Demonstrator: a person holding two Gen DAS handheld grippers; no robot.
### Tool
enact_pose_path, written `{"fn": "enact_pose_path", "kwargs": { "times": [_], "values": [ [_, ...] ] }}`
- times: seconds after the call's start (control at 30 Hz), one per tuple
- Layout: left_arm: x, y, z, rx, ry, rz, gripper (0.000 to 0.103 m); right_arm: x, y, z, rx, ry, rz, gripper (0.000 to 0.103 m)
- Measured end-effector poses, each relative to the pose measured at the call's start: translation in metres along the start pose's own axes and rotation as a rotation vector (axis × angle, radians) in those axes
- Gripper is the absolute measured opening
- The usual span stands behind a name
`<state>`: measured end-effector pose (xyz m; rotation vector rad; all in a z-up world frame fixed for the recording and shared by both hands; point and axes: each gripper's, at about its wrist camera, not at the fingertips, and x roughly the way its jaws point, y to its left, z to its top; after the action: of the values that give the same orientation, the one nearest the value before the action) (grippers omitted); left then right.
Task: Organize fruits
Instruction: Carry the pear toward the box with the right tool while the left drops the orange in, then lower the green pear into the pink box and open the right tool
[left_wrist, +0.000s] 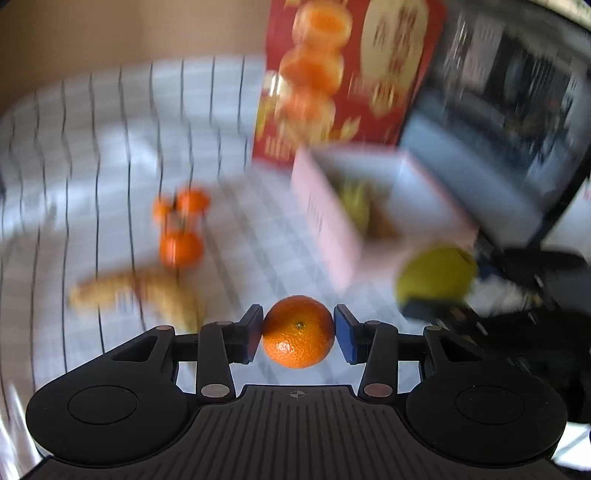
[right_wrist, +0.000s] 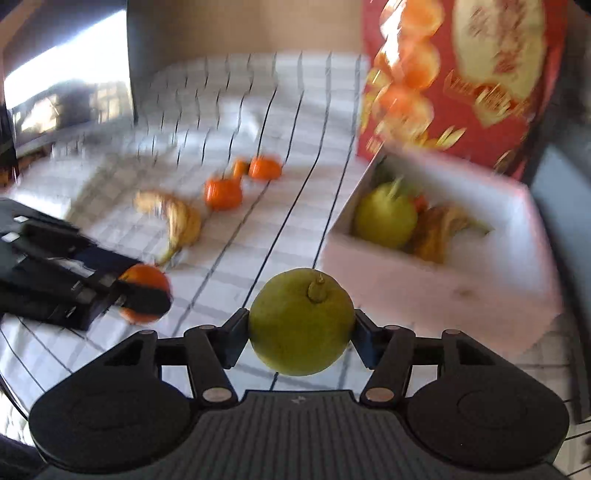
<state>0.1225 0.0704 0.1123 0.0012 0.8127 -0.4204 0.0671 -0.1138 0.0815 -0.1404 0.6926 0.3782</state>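
Note:
My left gripper is shut on a small orange tangerine, held above the checked tablecloth. My right gripper is shut on a green pear, stem up. In the right wrist view the left gripper with its tangerine shows at the left. In the left wrist view the pear shows at the right. A pink open box holds another green pear and a browned banana. Loose tangerines and a banana lie on the cloth.
A tall red carton printed with oranges stands behind the pink box. A dark screen stands at the table's side. The checked tablecloth stretches back to a beige wall. Both views are blurred.

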Motion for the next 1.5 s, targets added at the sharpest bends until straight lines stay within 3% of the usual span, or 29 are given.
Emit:
{"fn": "enact_pose_path", "kwargs": {
  "times": [0.1, 0.17, 0.3, 0.47, 0.6, 0.77, 0.93, 1.07, 1.3, 1.5],
  "values": [
    [-0.001, -0.012, 0.048, 0.028, -0.085, -0.041, 0.047, -0.035, -0.015, 0.012, -0.006, -0.093, -0.050, 0.059],
    [0.010, -0.023, 0.073, 0.042, -0.087, -0.074, 0.047, -0.050, -0.026, 0.013, -0.002, -0.127, -0.093, 0.059],
    [0.056, -0.045, 0.099, 0.016, 0.006, -0.134, 0.047, -0.061, -0.051, 0.001, 0.039, -0.137, -0.155, 0.059],
    [0.099, -0.071, 0.096, 0.014, 0.121, -0.179, 0.047, -0.058, -0.077, -0.021, 0.128, -0.112, -0.177, 0.059],
    [0.120, -0.090, 0.094, 0.059, 0.165, -0.135, 0.047, -0.054, -0.089, -0.033, 0.172, -0.102, -0.178, 0.059],
    [0.129, -0.084, 0.121, 0.041, 0.092, -0.083, 0.047, -0.053, -0.098, -0.041, 0.193, -0.100, -0.168, 0.059],
    [0.167, -0.070, 0.156, 0.049, 0.059, 0.064, 0.047, -0.048, -0.102, -0.043, 0.196, -0.090, -0.149, 0.059],
    [0.158, -0.046, 0.155, -0.075, 0.005, 0.019, 0.046, -0.048, -0.103, -0.042, 0.186, -0.094, -0.133, 0.059],
    [0.118, -0.022, 0.140, -0.153, -0.094, -0.033, 0.046, -0.031, -0.111, -0.027, 0.181, -0.083, -0.110, 0.059],
    [0.078, -0.016, 0.086, -0.177, -0.047, -0.049, 0.046, -0.011, -0.126, 0.017, 0.168, -0.135, -0.077, 0.059]
  ]
}}
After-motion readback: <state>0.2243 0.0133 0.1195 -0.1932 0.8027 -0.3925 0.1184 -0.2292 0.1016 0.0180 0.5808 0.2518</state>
